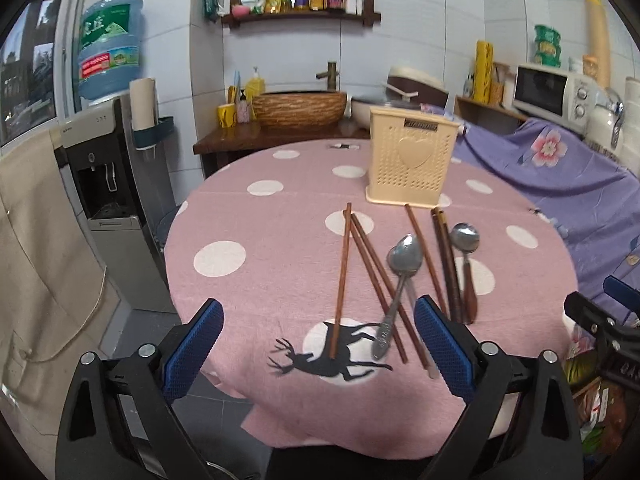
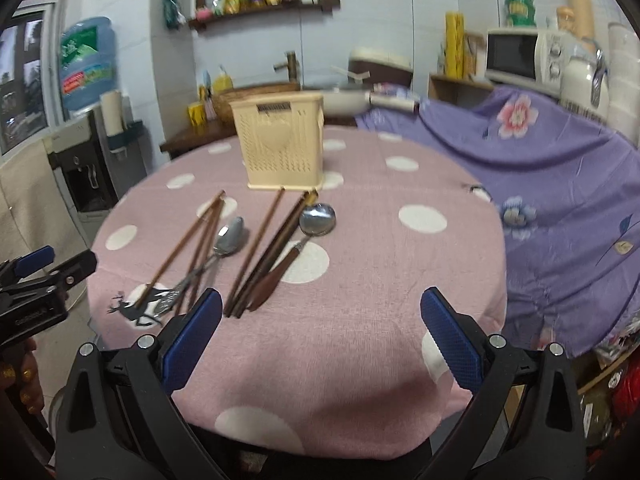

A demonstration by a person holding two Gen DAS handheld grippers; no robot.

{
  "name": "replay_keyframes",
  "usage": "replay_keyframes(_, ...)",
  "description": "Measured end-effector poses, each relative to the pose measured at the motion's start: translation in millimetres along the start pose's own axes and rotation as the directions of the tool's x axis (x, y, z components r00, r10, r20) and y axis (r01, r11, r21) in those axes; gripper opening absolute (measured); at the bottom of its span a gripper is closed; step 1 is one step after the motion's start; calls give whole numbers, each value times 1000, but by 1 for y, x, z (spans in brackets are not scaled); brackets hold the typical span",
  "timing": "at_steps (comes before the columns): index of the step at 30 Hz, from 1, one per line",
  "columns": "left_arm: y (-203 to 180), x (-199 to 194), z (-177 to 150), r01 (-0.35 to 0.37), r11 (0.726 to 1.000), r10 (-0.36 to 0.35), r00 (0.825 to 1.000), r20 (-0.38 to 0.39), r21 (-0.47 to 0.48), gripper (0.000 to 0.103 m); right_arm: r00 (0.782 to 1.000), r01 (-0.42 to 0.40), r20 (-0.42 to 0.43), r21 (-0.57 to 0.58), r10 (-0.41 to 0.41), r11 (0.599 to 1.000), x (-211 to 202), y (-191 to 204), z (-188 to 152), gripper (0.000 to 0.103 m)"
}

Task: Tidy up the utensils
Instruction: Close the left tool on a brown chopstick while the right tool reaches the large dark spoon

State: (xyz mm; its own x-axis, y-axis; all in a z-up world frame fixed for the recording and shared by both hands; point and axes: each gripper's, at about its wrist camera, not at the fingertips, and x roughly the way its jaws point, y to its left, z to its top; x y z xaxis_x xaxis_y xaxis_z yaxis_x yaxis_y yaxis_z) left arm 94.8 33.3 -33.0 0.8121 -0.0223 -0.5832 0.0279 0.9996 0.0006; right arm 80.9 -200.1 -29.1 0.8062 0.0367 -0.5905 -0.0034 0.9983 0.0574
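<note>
You have a round table under a pink cloth with white polka dots (image 1: 256,280). On it stand a cream perforated plastic utensil holder (image 1: 412,160), several scattered brown wooden chopsticks (image 1: 343,276), an all-metal spoon (image 1: 402,276) and a wooden-handled metal spoon (image 1: 466,256).

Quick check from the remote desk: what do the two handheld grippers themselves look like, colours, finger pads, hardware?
Both match: the left gripper and right gripper have matte black plastic frames with triangular cutouts, silver pivot bolts, and blue textured rubber fingers. Embossed lettering on the left gripper's black body is unreadable. No cables visible.
</note>
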Motion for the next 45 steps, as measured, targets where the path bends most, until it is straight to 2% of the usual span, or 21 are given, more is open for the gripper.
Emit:
replay_keyframes(6, 4, 47, 25, 14, 999, -9, 995, -99, 50, 90, 990, -5, -137, 61, 14, 998, 73, -4, 36, 94)
replay_keyframes(9, 6, 68, 35, 15, 998, -5, 991, -136, 66, 89, 978, 13, -207, 56, -1, 998, 109, 0, 49, 90)
replay_keyframes(15, 11, 101, 50, 27, 998, -15, 982, -187, 58, 87, 945, 64, -324, 31, -50, 998, 163, 7, 57, 73)
replay_keyframes(20, 11, 118, 59, 38, 997, -24, 977, -211, 65, 87, 929, 89, -362, 5, -81, 996, 182, 12, 59, 71)
replay_keyframes(23, 9, 125, 59, 44, 996, -26, 974, -225, 72, 87, 916, 108, -387, -13, -105, 994, 194, 16, 58, 65)
replay_keyframes(31, 11, 144, 60, 54, 997, -35, 962, -272, 63, 87, 916, 116, -389, 28, -96, 993, 215, 13, 74, 65)
replay_keyframes(36, 3, 161, 63, 71, 994, -43, 949, -314, 77, 75, 915, 117, -392, 27, -97, 993, 222, 13, 79, 65)
replay_keyframes(41, -7, 177, 64, 83, 990, -39, 936, -349, 110, 53, 913, 118, -397, 28, -98, 993, 224, 13, 81, 63)
replay_keyframes(45, -9, 190, 65, 99, 991, -58, 925, -376, 92, 45, 909, 125, -404, 30, -102, 992, 225, 16, 83, 59)
